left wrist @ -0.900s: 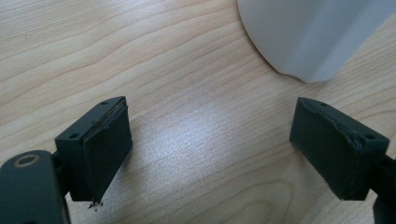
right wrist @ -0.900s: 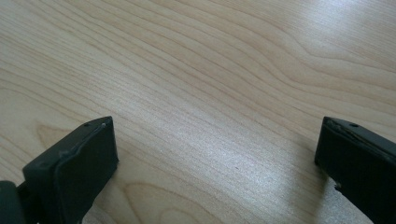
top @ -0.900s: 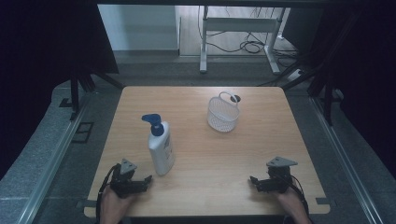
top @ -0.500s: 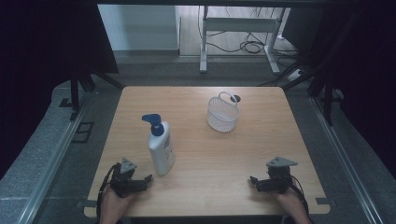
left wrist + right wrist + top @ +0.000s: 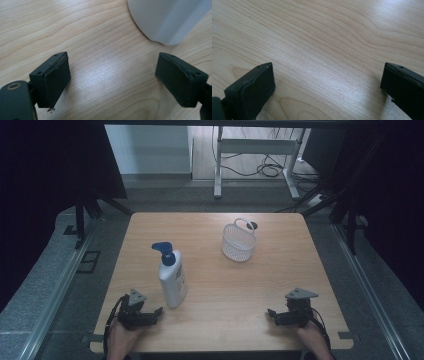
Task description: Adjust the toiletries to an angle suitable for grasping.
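A white pump bottle (image 5: pixel 172 279) with a blue pump head stands upright on the wooden table (image 5: pixel 215 290), left of centre. Its white base (image 5: pixel 165 20) fills the top right of the left gripper view. My left gripper (image 5: pixel 156 313) lies on the table near the front left edge, just below and left of the bottle, open with nothing between its pads (image 5: pixel 56 77). A white wire basket (image 5: pixel 238 242) with a handle sits at the back, right of centre. Resting near the front right edge, my right gripper (image 5: pixel 272 314) is open over bare wood, pads (image 5: pixel 255 90) wide apart.
A person's hands hold both grippers at the table's near edge. Dark curtains flank the table. Beyond its far edge stand a white metal frame (image 5: pixel 255 150) and loose cables on the floor (image 5: pixel 265 170). Grey floor strips run along both sides.
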Motion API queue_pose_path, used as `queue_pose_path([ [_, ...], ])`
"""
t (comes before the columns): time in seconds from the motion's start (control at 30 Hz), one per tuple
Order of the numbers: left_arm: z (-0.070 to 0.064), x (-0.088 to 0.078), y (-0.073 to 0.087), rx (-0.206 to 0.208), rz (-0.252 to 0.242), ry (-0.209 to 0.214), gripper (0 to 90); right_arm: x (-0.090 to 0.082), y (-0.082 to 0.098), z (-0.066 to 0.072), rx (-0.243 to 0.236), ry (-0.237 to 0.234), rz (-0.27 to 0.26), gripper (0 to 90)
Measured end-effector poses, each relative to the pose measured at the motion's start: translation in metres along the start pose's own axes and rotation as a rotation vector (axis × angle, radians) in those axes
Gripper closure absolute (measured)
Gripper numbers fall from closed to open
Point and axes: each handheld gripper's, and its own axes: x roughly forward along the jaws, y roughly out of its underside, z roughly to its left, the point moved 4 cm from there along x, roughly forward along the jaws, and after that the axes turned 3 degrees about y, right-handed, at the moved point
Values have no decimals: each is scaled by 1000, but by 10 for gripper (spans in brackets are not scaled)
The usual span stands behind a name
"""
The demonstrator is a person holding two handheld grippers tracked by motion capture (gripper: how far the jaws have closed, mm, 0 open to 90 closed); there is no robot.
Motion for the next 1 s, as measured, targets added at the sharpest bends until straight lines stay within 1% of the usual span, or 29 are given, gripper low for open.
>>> queue_pose_path([
  [0.23, 0, -1, -1, -7, 19, -2, 141, 0, 0, 0, 0, 0, 0, 0],
  [0.37, 3, -3, -2, -31, 31, -2, 133, 0, 0, 0, 0, 0, 0, 0],
  [0.57, 6, -6, -2, -32, 30, 5, 130, 0, 0, 0, 0, 0, 0, 0],
  [0.63, 6, -8, -4, -19, 25, 4, 136, 0, 0, 0, 0, 0, 0, 0],
  [0.73, 4, -9, -5, -13, 21, 8, 182, 0, 0, 0, 0, 0, 0, 0],
  [1.0, 5, -14, -8, -30, -1, 10, 359, 0, 0, 0, 0, 0, 0, 0],
])
